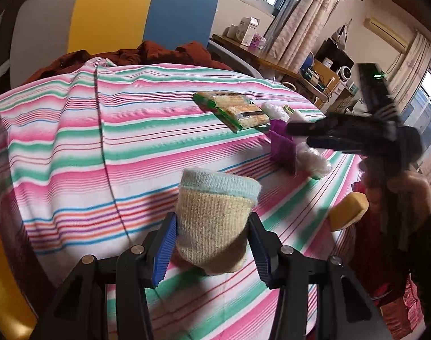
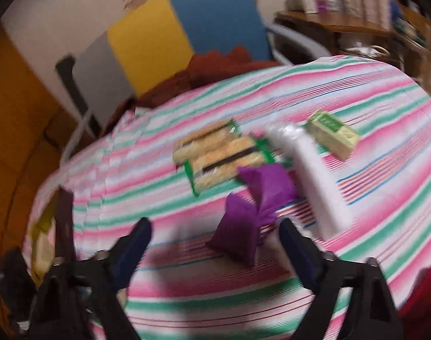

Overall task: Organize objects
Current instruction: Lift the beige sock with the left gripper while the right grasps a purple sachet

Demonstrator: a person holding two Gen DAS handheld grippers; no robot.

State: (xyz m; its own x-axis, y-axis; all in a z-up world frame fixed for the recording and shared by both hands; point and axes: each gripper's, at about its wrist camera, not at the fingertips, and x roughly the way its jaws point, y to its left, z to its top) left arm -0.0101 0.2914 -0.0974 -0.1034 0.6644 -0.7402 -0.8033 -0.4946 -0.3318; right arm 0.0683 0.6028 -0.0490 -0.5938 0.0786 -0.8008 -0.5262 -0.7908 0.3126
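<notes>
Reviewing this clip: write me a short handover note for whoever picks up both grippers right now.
Left gripper: shut on a rolled beige sock, held above the striped cloth.
Right gripper: open, nothing held, fingers either side of the purple piece near the cloth's front; the view is blurred.
On the cloth: green pack of sponges, white plastic-wrapped roll, small green box, all close together. A yellow sponge sits at the cloth's edge.
Done: sock picked up.
Left: place the sock, probably grasp the purple piece, group the rest. No bin or target spot is visible.
</notes>
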